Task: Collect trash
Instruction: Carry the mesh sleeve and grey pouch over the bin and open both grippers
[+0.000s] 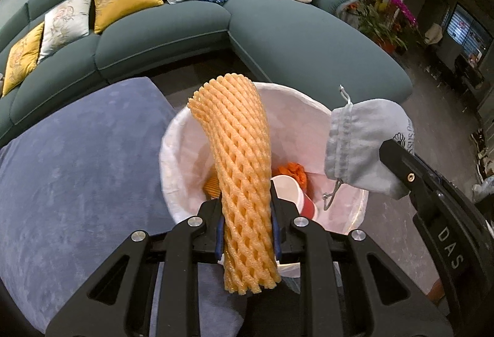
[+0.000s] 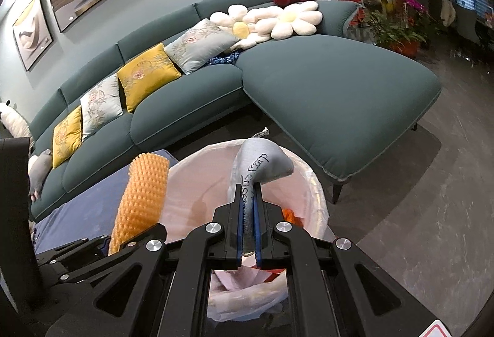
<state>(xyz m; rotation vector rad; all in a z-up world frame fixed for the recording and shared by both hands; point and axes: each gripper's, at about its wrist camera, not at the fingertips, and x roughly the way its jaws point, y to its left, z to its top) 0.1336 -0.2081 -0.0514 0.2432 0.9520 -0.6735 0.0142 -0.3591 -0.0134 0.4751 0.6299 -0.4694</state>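
My left gripper (image 1: 246, 204) is shut on an orange foam fruit net (image 1: 237, 157) and holds it upright over the white-lined trash bin (image 1: 176, 157). The net also shows in the right wrist view (image 2: 140, 201). My right gripper (image 2: 248, 193) is shut on a grey drawstring pouch (image 2: 262, 164) above the same bin (image 2: 315, 188). The pouch shows in the left wrist view (image 1: 361, 145), over the bin's right rim, with the right gripper (image 1: 398, 164) beside it. Inside the bin lie a red and white paper cup (image 1: 293, 195) and orange scraps (image 1: 295, 171).
A blue-grey ottoman (image 1: 77, 176) stands left of the bin. A green sectional sofa (image 1: 293, 37) with cushions curves behind it. Potted flowers (image 1: 386, 18) stand at the far right. Dark floor lies right of the bin (image 2: 401, 207).
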